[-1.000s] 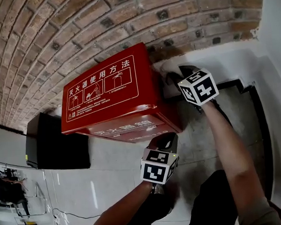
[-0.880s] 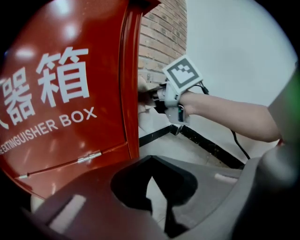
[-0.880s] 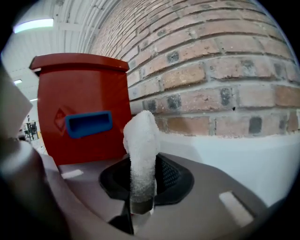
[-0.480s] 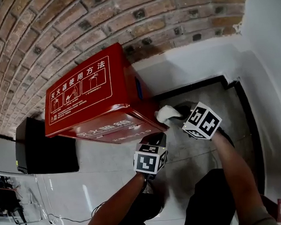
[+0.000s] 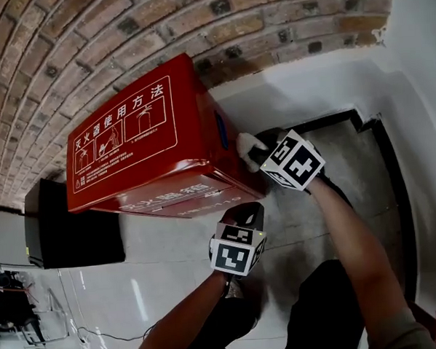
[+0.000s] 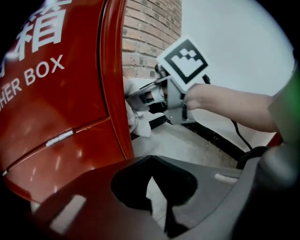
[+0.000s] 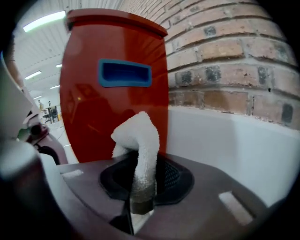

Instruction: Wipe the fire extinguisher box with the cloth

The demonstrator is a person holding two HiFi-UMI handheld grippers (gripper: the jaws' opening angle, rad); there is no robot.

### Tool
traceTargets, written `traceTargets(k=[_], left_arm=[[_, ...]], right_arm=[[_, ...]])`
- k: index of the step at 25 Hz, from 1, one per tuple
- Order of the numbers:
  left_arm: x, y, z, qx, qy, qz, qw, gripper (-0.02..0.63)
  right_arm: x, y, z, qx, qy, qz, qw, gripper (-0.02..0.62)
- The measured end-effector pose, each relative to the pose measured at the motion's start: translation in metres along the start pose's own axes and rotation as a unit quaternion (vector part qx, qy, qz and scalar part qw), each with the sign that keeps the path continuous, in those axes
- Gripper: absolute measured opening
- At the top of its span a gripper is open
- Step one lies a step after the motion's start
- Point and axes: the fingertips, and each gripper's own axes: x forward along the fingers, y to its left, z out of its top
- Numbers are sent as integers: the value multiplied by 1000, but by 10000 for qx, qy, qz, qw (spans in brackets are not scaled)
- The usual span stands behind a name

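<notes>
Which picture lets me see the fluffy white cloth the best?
The right gripper view. The cloth stands big in the middle, pinched by the right hand-held gripper. The head view shows only a small white bit by the red box; the left gripper view shows part of it.

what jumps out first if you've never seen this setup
The big red fire extinguisher box against the brick wall grabs you first, left of centre in the head view. Next, the white cloth pinched in the right gripper at the box's side, with the left gripper shut and empty below.
</notes>
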Motion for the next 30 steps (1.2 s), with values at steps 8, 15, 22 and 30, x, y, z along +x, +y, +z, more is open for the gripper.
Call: traceTargets(k=[8, 15, 22, 30], left_arm=[[-6, 16, -3, -144, -15, 3, 9999, 0], [3, 20, -15, -176, 29, 22, 9998, 0], [24, 22, -34, -288, 148, 8, 9995, 0], [53, 11, -47, -458, 347, -56, 9983, 0]], right_arm=[[45, -63, 24, 620, -249, -668, 9955, 87], [46, -88, 8, 850, -266, -1122, 9897, 89], [-3, -64, -72, 651, 139, -821, 9944, 89], [-5, 41, -133, -304, 910, 913, 9912, 89]])
